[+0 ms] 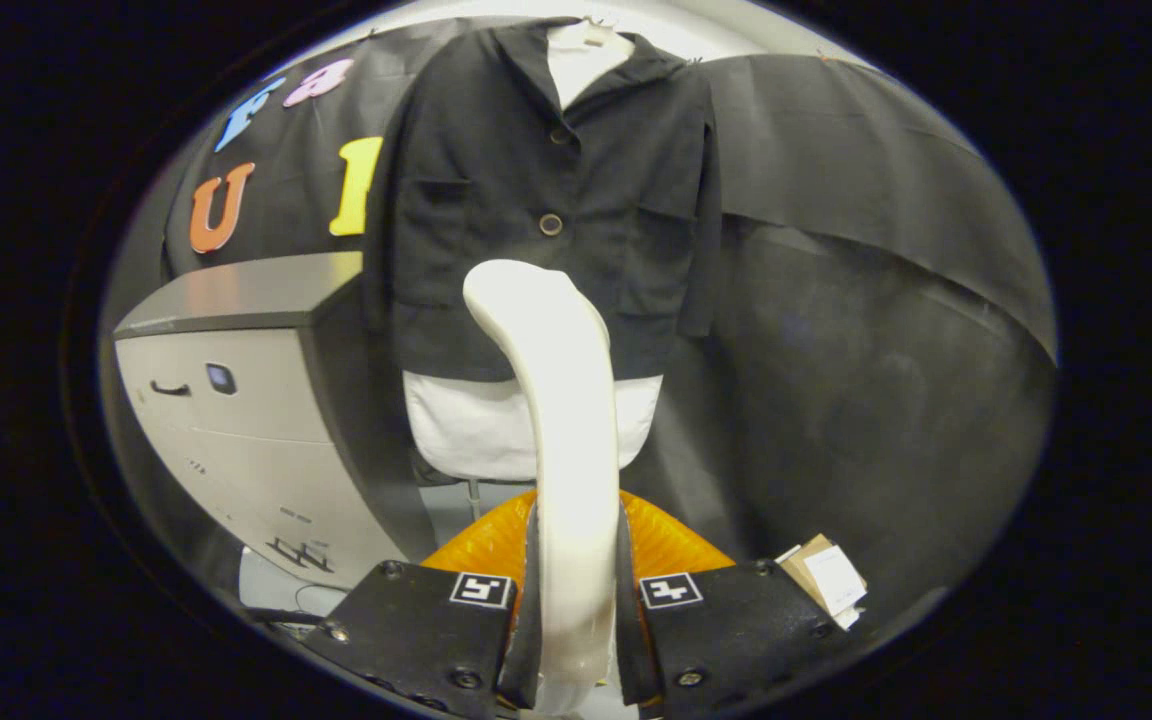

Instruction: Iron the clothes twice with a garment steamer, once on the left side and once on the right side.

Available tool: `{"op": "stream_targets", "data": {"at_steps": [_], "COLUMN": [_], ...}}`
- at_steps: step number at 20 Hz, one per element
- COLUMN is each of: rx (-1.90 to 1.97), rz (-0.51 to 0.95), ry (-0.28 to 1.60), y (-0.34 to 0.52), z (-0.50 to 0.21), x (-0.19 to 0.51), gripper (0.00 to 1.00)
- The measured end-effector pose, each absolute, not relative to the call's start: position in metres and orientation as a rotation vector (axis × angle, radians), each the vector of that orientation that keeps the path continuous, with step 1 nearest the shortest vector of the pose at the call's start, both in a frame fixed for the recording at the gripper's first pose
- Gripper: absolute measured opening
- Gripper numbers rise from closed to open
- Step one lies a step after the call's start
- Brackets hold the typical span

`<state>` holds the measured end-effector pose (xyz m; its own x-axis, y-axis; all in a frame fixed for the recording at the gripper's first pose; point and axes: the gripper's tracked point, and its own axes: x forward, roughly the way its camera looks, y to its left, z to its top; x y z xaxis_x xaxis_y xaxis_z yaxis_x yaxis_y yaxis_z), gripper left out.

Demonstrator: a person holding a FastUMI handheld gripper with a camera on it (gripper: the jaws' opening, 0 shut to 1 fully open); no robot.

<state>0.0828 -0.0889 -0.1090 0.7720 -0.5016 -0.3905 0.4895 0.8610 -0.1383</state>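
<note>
A: Gripper (576, 610) status?
B: Clamped on white garment steamer (561, 400) handle, both fingers pressing its sides, bottom centre of frame. Steamer head curving up to mid-frame, overlapping lower front of jacket; contact unclear.
A: Clothes?
B: Black jacket (546, 200) upper centre, buttoned, over white mannequin torso (476, 425) showing below hem.
A: Surroundings?
B: Grey cabinet (236, 400) at left, beside jacket. Orange object (481, 545) just behind fingers, bottom centre. Small cardboard box (826, 575) lower right, near right finger block.
</note>
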Motion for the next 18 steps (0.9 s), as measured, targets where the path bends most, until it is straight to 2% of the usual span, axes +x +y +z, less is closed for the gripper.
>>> {"op": "stream_targets", "data": {"at_steps": [8, 15, 18], "rx": [-0.028, -0.007, 0.001], "rz": [-0.544, -0.468, -0.413], "ry": [0.358, 0.203, 0.139], "y": [-0.070, -0.054, -0.046], "z": [-0.081, -0.035, -0.002], "x": [0.050, 0.034, 0.002], "gripper": [0.33, 0.33, 0.33]}}
